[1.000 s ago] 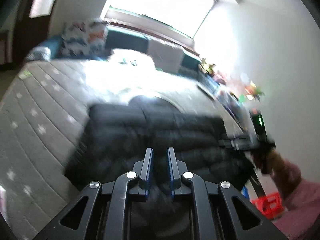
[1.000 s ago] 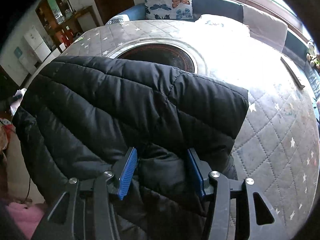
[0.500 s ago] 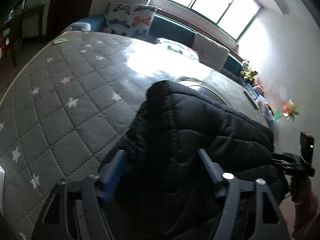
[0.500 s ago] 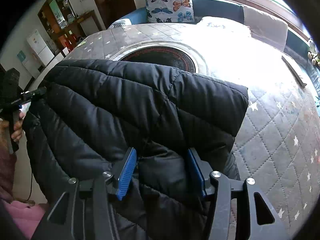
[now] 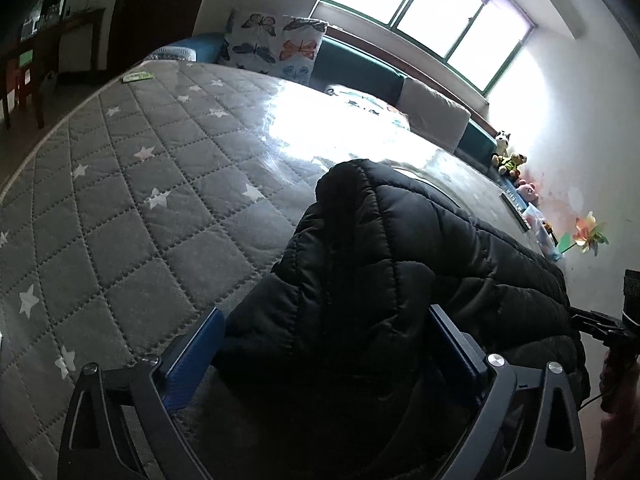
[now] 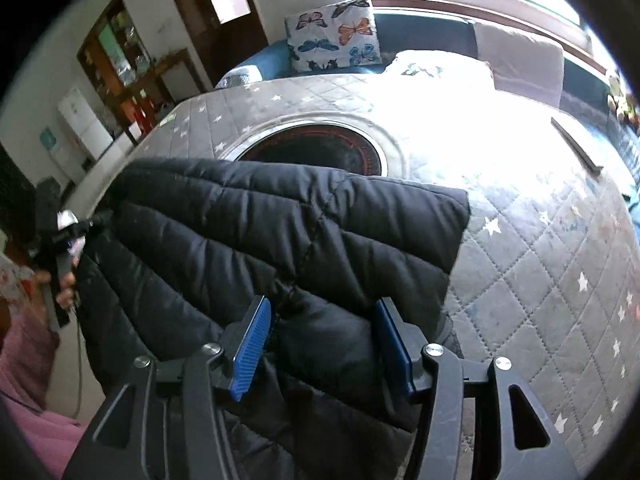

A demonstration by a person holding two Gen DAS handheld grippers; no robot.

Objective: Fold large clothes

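A black puffer jacket (image 6: 280,240) lies folded on the grey star-quilted cover (image 5: 140,208) of the table. The left gripper (image 5: 324,344) is opening wide – jacket between the jaws, pads off it. The right gripper (image 6: 324,332) pinches a bulge of jacket. Only the right view shows the dark round inset (image 6: 312,152); only the left shows one pinwheel (image 5: 590,236). One butterfly cushion (image 6: 336,42) sits behind.

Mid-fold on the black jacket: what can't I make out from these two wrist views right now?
- Near part of the black jacket: cut off by the bottom edge in both wrist views.
- Right gripper grip: jacket bulges between the pads; pad contact unclear.
- Left gripper: jaws opening around a jacket fold; the fold hides the bed cover beneath.
- Dark round patch on the bed: front part hidden by the jacket.
- Shelf contents, far left, right wrist view: too small.
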